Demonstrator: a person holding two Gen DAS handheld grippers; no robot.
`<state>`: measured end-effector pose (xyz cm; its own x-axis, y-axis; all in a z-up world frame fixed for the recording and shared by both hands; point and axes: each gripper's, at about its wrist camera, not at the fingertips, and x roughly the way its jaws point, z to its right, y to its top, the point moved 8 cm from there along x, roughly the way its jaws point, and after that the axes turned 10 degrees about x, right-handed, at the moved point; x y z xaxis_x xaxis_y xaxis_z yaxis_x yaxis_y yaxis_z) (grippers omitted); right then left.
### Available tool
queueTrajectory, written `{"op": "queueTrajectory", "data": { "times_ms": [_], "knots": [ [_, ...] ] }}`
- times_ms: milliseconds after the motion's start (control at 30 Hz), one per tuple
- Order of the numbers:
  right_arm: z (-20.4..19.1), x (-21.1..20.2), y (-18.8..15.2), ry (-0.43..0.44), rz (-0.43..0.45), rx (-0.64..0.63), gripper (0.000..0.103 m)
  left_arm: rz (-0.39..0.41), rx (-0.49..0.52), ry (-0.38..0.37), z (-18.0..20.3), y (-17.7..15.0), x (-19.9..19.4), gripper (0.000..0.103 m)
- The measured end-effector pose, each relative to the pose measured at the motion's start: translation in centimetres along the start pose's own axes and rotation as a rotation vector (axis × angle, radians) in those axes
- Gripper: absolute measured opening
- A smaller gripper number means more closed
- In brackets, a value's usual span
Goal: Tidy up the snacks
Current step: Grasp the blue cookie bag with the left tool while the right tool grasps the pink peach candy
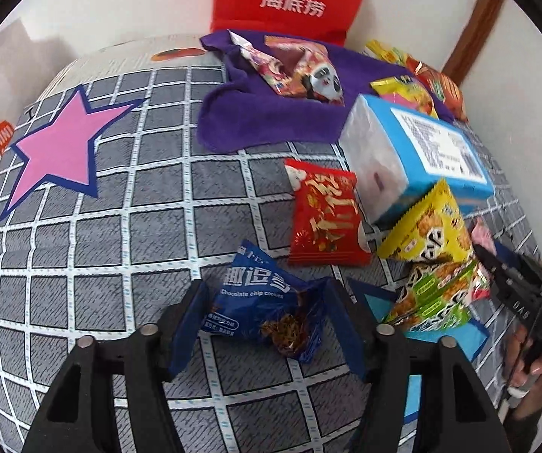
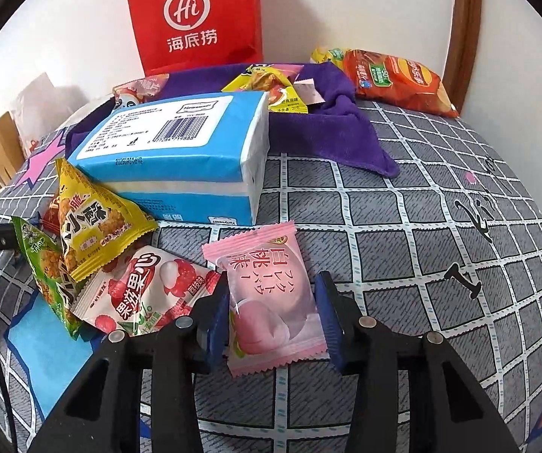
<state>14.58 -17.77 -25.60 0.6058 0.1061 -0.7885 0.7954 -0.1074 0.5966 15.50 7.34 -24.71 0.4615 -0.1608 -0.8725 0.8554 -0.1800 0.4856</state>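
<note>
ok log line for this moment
left gripper: open around blue cookie pack | right gripper: shut on pink peach packet

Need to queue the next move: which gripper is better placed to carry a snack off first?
Right. The right gripper already clamps the pink packet; the left gripper only straddles the blue cookie pack, jaws open.

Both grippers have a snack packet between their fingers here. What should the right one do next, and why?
Probably lift. The right gripper looks closed on the pink peach packet, which still seems to rest on the grid cloth; raising it clears the lychee packet beside it.
</note>
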Motion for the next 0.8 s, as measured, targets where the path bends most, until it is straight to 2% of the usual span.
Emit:
{"op": "queueTrajectory", "data": {
  "times_ms": [267, 467, 533, 600, 700, 800],
  "knots": [
    [-0.4, 0.2, 0.0, -0.003, -0.003, -0.019, 0.049, 0.015, 0.114, 0.073, 1.4, -0.3, 0.5, 0.074],
    [-0.5, 0.4, 0.1, 0.002, -0.005, -0.021, 0.052, 0.022, 0.112, 0.068, 1.3, -0.1, 0.5, 0.075],
    [-0.5, 0.5, 0.1, 0.001, -0.004, -0.022, 0.052, 0.029, 0.116, 0.092, 1.1, -0.2, 0.4, 0.072],
    [-0.6, 0.5, 0.1, 0.002, -0.003, -0.021, 0.052, 0.042, 0.123, 0.118, 1.0, -0.2, 0.4, 0.064],
    [-0.5, 0.5, 0.1, -0.001, -0.002, -0.023, 0.052, 0.043, 0.104, 0.112, 0.7, -0.5, 0.0, 0.053],
    [-0.6, 0.5, 0.1, 0.002, -0.001, -0.020, 0.052, 0.038, 0.066, 0.088, 0.1, -0.9, -0.6, 0.049]
  ]
}}
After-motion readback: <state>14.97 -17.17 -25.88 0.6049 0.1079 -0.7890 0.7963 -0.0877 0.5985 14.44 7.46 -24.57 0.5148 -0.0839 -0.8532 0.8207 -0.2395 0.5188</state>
